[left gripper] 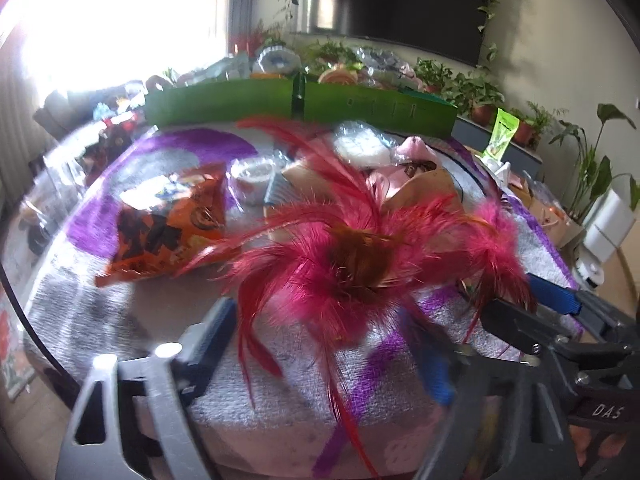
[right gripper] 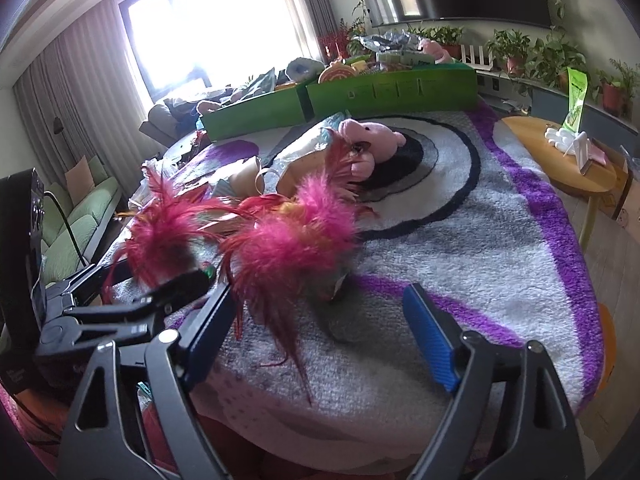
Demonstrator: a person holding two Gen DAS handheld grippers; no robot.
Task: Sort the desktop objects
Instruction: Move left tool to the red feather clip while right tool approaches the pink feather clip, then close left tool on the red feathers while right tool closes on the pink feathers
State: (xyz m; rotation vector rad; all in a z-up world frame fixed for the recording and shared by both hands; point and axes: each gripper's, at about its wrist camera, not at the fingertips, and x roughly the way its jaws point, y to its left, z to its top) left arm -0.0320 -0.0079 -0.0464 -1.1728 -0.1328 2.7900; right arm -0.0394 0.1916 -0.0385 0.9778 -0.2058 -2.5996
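A red-pink feather toy (left gripper: pixel 352 268) lies on the purple-and-white rug (left gripper: pixel 280 392), just ahead of my left gripper (left gripper: pixel 320 348), whose jaws stand wide apart around its trailing feathers. In the right wrist view two feather tufts show (right gripper: pixel 296 240), one beside the left gripper's finger. My right gripper (right gripper: pixel 320 340) is open, with the feathers reaching between its jaws. An orange snack bag (left gripper: pixel 168 224), a pink plush toy (right gripper: pixel 368 136) and brown paper items (left gripper: pixel 424 192) lie further back.
Two green bins (left gripper: pixel 304 100) with mixed items stand at the rug's far edge. A round wooden side table (right gripper: pixel 560 160) stands to the right. A sofa (right gripper: pixel 76 216) is to the left, potted plants along the back wall.
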